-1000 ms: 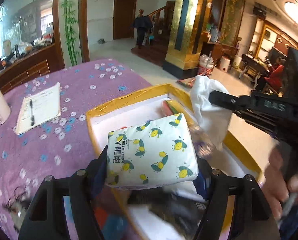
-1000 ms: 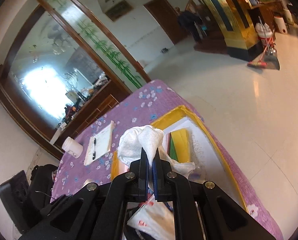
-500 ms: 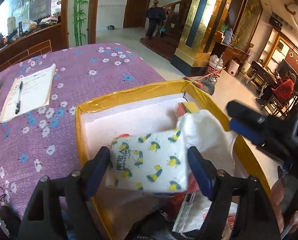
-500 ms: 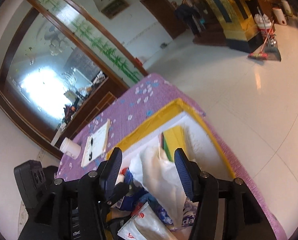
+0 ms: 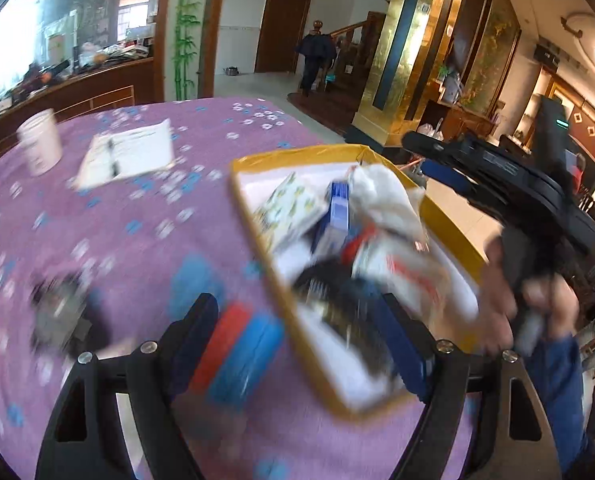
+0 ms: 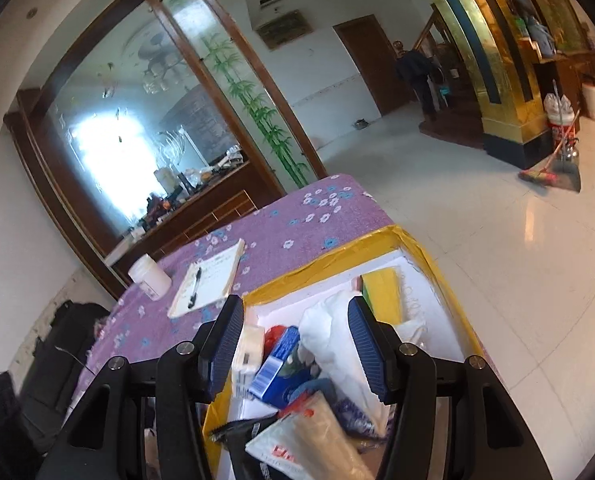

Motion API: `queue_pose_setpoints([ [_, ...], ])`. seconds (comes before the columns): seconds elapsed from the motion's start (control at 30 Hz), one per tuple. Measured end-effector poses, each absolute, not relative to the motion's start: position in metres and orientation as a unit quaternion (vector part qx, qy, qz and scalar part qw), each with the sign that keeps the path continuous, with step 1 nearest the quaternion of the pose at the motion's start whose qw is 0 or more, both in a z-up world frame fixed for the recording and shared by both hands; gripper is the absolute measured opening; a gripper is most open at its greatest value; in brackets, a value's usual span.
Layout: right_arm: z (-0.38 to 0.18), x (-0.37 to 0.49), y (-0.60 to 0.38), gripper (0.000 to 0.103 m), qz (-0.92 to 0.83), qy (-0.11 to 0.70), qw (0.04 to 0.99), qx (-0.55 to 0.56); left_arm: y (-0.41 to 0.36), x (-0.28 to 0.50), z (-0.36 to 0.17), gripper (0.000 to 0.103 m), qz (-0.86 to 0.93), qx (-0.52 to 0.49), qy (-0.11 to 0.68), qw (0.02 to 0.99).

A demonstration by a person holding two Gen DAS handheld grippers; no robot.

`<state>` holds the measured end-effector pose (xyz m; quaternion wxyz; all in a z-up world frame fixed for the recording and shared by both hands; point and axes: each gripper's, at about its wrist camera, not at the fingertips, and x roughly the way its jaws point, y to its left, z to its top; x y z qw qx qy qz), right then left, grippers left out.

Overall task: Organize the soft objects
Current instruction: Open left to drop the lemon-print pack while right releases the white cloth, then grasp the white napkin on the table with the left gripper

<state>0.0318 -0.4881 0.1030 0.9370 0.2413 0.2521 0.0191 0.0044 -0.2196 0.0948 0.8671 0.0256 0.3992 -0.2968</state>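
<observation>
Both grippers spread wide, gripping nothing: left gripper [image 5: 297, 332] over yellow-rimmed box's [image 5: 449, 220] near edge, right gripper [image 6: 295, 344] above it. Lemon-print tissue pack [image 5: 287, 210] ahead of left fingers, white cloth [image 6: 333, 340] between right fingers, inside box.

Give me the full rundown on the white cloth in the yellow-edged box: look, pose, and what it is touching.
The white cloth looks soft and crumpled, bunched into a loose mound and draped lengthwise in the yellow-edged box. It lies free: the right gripper hangs open above it, fingers either side, not touching. A blue carton leans against its left side, and a yellow-green folded item sits just beyond it. In the blurred left view it rests beside the lemon-print tissue pack. Its underside is hidden.
</observation>
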Motion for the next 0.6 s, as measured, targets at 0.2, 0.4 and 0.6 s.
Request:
queue_pose_setpoints([
  [0.2,0.114,-0.019,-0.42,0.059,0.098,0.273,0.93,0.225,-0.144,-0.04,0.087,0.085,-0.267,0.049,0.388,0.881],
  [0.4,0.092,-0.065,-0.359,0.059,0.167,0.296,0.916,0.214,-0.089,-0.037,0.062,0.085,-0.214,0.033,0.412,0.885],
  [0.6,0.086,-0.076,-0.344,0.059,0.174,0.312,0.91,0.211,-0.081,-0.008,0.043,0.085,-0.188,0.026,0.45,0.872],
])
